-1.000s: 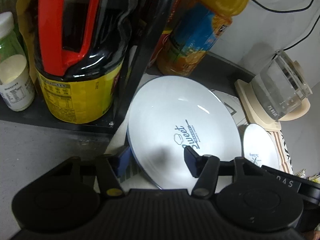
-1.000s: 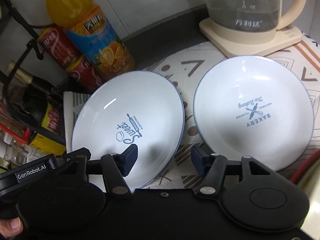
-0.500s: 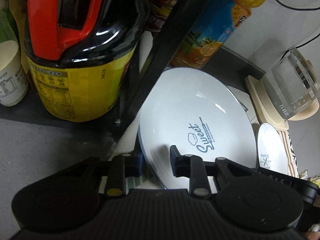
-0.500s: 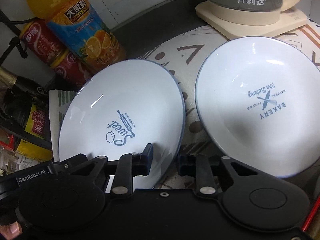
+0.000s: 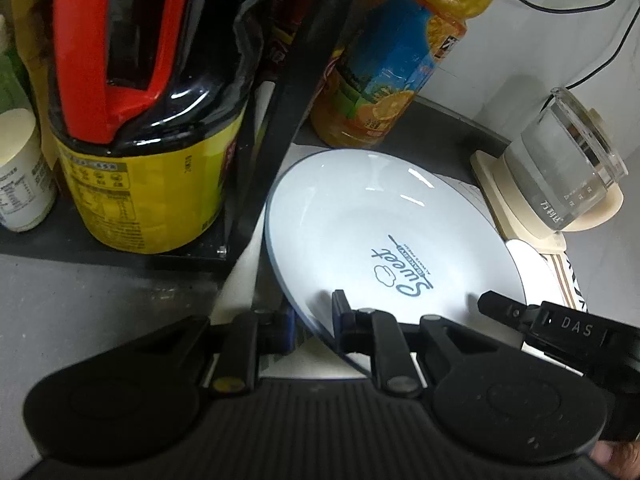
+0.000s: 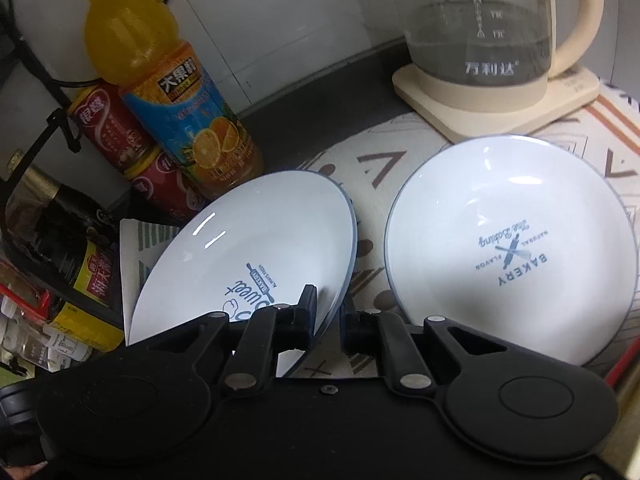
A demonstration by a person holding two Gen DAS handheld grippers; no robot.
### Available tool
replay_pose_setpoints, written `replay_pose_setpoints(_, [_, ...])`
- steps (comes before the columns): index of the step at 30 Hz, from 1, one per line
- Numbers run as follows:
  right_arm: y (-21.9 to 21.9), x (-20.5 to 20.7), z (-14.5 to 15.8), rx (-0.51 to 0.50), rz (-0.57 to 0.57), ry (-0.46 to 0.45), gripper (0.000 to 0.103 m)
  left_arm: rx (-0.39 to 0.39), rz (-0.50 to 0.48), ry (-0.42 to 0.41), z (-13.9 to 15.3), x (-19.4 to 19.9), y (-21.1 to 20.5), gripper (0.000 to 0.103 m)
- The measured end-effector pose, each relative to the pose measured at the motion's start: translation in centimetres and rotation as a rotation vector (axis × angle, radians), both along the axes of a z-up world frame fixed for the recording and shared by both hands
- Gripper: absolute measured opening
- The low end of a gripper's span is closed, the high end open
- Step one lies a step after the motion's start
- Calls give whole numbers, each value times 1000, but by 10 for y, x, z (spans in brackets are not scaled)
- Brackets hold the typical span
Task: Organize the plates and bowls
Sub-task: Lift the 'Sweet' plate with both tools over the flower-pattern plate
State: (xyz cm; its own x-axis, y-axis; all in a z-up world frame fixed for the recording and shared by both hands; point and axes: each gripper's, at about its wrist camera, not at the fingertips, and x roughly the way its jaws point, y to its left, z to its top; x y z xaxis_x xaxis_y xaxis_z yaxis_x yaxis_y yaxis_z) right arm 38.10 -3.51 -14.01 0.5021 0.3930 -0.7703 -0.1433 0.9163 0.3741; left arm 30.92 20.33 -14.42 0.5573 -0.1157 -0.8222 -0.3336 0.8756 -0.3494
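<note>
two grippers, both spread around the rim of the "sweet" plate (image 6: 256, 248) a second before, had by this moment pressed together on it: the left gripper (image 5: 314, 322) pinched the near-left edge, the right gripper (image 6: 328, 316) pinched the near-right edge. the plate had tipped in that second, its right side raised off the patterned cloth (image 6: 372, 168), its far edge close to the juice bottle (image 6: 176, 96). judgement: grasp complete, plate ready to be lifted and stacked, most likely onto its neighbour.

count, task items:
- plates, white with blue rim: two. the "sweet" plate, held by both grippers; the "bakery" plate (image 6: 512, 248), lying flat on the cloth just to the right, untouched.
- bowls: none in view.

count, other items on the surface:
- juice bottle: one.
- red cans (image 6: 116, 136): two, stacked behind the bottle.
- glass kettle (image 6: 488, 24) on cream base: one.
- rack at left with dark sauce jug (image 5: 148, 120): one; further bottles there, not countable.
</note>
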Motion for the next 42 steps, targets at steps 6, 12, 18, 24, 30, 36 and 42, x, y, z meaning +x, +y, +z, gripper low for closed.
replay_pose_setpoints(6, [-6, -11, 11, 13, 1, -30, 11, 8, -2, -20, 14, -11, -5, 16])
replay_pose_setpoints(12, [-16, -20, 25, 12, 5, -59, 11, 9, -2, -37, 28, -26, -14, 16])
replay_pose_setpoints(18, [-28, -30, 37, 34, 33, -85, 11, 16, 26, -57, 43, -46, -25, 16])
replay_pose_setpoints(24, [-38, -42, 48, 52, 83, -101, 11, 29, 88, -64, 61, -75, -41, 16])
replay_pose_setpoints(30, [-43, -62, 53, 56, 142, -122, 11, 31, 143, -54, 69, -107, -52, 16])
replay_pose_setpoints(36, [-50, -78, 51, 73, 176, -113, 11, 49, 178, -50, 73, -129, -61, 16])
replay_pose_setpoints(42, [-52, -94, 48, 82, 217, -118, 11, 65, 205, -46, 76, -152, -65, 16])
